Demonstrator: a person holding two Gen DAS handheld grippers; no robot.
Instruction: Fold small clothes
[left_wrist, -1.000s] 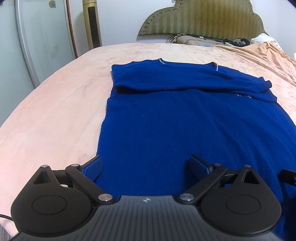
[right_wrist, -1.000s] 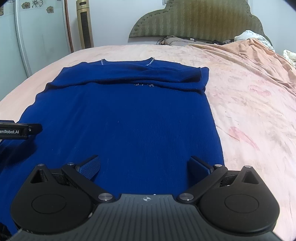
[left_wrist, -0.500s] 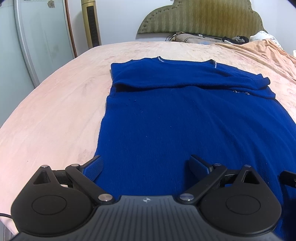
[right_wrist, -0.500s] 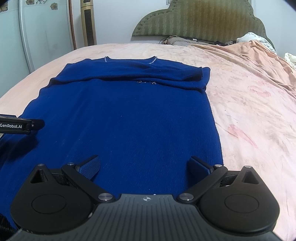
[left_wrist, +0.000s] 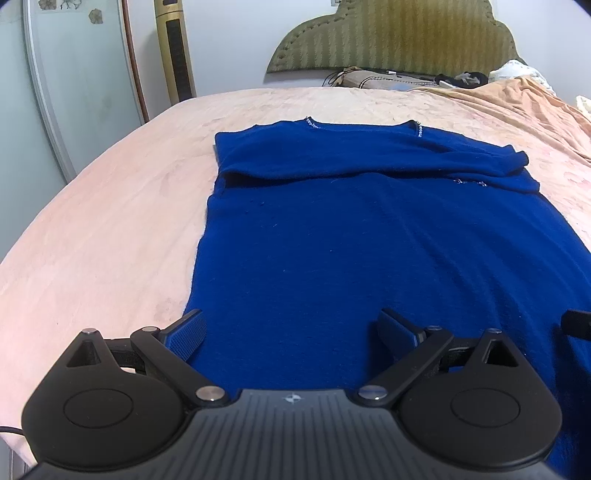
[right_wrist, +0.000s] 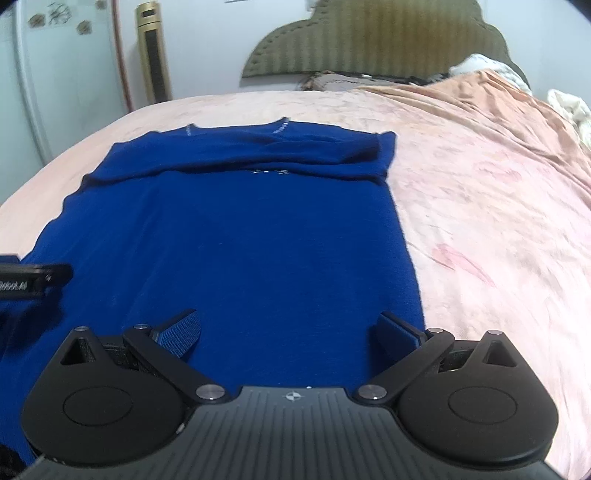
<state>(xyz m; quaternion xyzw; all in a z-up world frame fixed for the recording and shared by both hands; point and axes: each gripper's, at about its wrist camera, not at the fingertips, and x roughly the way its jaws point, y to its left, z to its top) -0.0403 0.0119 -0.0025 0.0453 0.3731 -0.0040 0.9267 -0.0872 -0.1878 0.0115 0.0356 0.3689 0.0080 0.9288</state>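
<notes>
The left hand-held gripper (left_wrist: 291, 334) has its fingers spread wide apart, holding nothing, above the near left part of a blue sweater (left_wrist: 369, 236), its left finger just at the garment's left edge. The right hand-held gripper (right_wrist: 288, 332) is likewise spread apart and empty above the near right part of the same sweater, its right finger close to the right edge. The sweater lies flat on a bed (left_wrist: 92, 240) with a pink cover, sleeves folded across the chest, neckline pointing toward a green headboard (left_wrist: 391, 40).
</notes>
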